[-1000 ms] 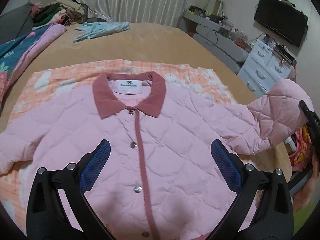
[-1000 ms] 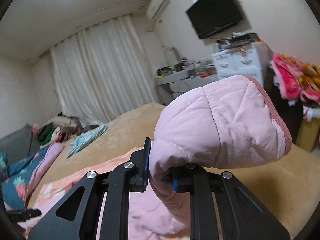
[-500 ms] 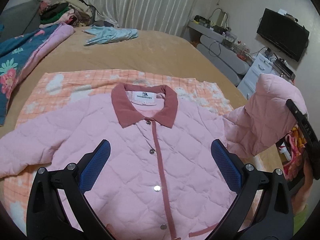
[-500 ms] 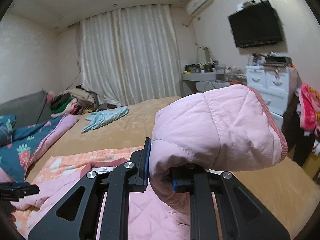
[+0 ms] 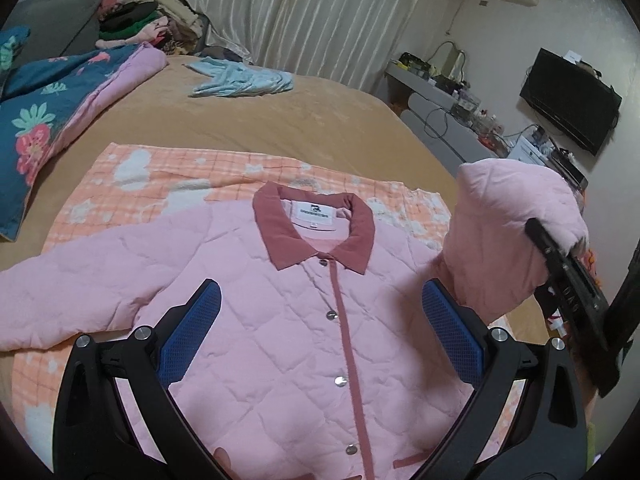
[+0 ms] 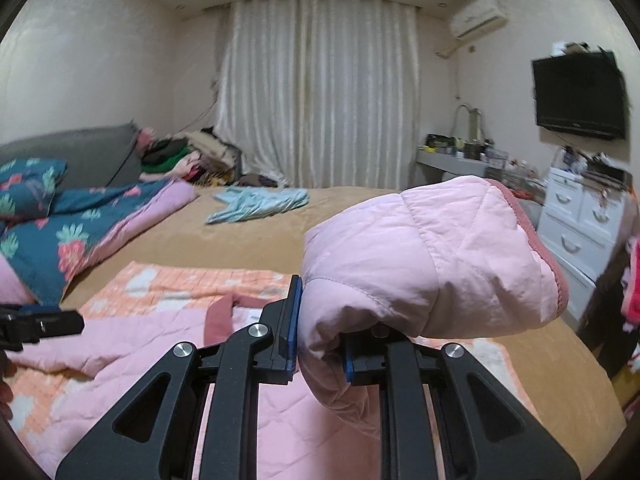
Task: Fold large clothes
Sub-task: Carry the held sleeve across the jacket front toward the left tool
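Lying buttoned, front up, on orange blanket (image 5: 132, 172): pink quilted jacket (image 5: 280, 312); right gripper (image 6: 320, 340) pinching its raised sleeve (image 6: 432, 264), left gripper (image 5: 320, 332) hovering w/ fingers wide.

jacket (image 5: 280, 320) hem: cut off | collar label (image 5: 315, 213): text unreadable

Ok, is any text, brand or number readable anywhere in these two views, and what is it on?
White neck label inside the dark pink collar of the quilted pink jacket: a small dark logo above one line of print, too small to read.
Black side of the right gripper, left wrist view: embossed characters, not legible.
Wall-mounted black television: a mark on its lower edge, too blurred to read.
Nothing else carries readable text.
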`<state>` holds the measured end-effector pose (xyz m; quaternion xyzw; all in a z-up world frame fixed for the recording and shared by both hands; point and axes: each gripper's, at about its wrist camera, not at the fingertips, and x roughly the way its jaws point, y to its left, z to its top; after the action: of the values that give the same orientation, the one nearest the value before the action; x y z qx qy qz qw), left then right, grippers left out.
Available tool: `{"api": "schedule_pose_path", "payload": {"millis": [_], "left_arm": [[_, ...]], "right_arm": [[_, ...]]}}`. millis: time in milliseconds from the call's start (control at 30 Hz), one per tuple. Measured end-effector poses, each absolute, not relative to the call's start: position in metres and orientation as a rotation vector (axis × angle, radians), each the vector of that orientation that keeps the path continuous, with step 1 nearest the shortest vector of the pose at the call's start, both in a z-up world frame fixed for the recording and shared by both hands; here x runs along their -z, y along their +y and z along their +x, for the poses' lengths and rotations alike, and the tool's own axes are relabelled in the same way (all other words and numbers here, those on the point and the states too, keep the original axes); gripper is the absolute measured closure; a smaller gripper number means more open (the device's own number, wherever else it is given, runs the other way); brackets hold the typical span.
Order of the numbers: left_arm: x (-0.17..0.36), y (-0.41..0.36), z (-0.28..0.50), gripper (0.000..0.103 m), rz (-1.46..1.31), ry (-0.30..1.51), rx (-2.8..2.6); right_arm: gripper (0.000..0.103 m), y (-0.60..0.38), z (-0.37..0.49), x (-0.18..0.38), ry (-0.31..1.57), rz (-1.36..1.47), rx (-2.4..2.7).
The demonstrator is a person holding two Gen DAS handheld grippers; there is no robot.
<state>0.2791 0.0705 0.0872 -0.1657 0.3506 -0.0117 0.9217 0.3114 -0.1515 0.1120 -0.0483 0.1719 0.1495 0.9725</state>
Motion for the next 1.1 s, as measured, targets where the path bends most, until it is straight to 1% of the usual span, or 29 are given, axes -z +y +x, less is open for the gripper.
{"api": "schedule_pose_path", "payload": {"millis": [267,433,700,933,1000,1100], "left_arm": [[-0.079,0.101,0.267,0.009,-0.368,0.719,-0.016],[-0.069,0.124,0.266,0.009,-0.407,0.725,-0.053],[-0.056,0.138,0.267,0.009,-0.451,0.736,-0.06],[-0.034,0.147,0.273,0.009,-0.543,0.767,-0.025],[-0.023,0.148,0.276,0.009,-0.589,0.789,-0.001],[-0.005,0.152,0.279,0.009,-0.672,0.818,0.024]], "right_arm": [[0.087,-0.1,0.31,-0.086,0.409,-0.196,-0.353],[0.087,-0.073,0.312,-0.058,0.458,-0.267,-0.397],[0.086,-0.04,0.317,-0.005,0.557,-0.287,-0.451],[0.079,-0.014,0.318,0.028,0.629,-0.272,-0.498],[0.076,-0.005,0.317,0.036,0.643,-0.286,-0.514],[0.073,0.01,0.316,0.048,0.668,-0.314,-0.54]]}}
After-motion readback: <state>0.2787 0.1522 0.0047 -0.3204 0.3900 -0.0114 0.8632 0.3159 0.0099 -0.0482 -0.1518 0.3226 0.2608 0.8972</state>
